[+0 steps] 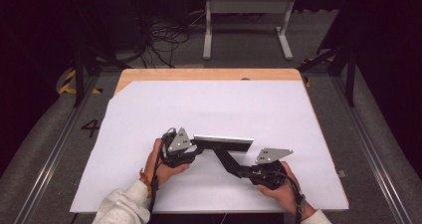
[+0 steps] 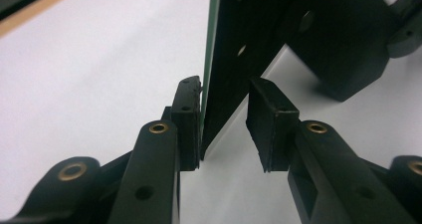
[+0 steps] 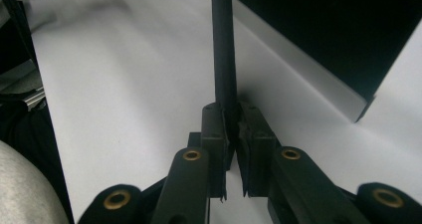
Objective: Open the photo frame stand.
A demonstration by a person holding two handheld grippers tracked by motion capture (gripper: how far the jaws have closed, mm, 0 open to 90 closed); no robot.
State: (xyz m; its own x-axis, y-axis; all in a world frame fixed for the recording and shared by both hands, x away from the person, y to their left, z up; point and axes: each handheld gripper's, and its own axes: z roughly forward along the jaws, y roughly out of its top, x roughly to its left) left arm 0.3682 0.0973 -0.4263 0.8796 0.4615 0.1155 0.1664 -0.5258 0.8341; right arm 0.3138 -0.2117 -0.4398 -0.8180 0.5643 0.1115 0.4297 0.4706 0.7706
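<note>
One thin, flat black plate with a pale silver edge (image 1: 223, 143) is held on edge above the white-covered bench (image 1: 149, 114), near its front middle. Its left end stands between the parted jaws of the left hand-held gripper (image 2: 225, 129), touching one pad only. A slim black arm (image 3: 222, 45) of it is clamped by the right hand-held gripper (image 3: 233, 134).
</note>
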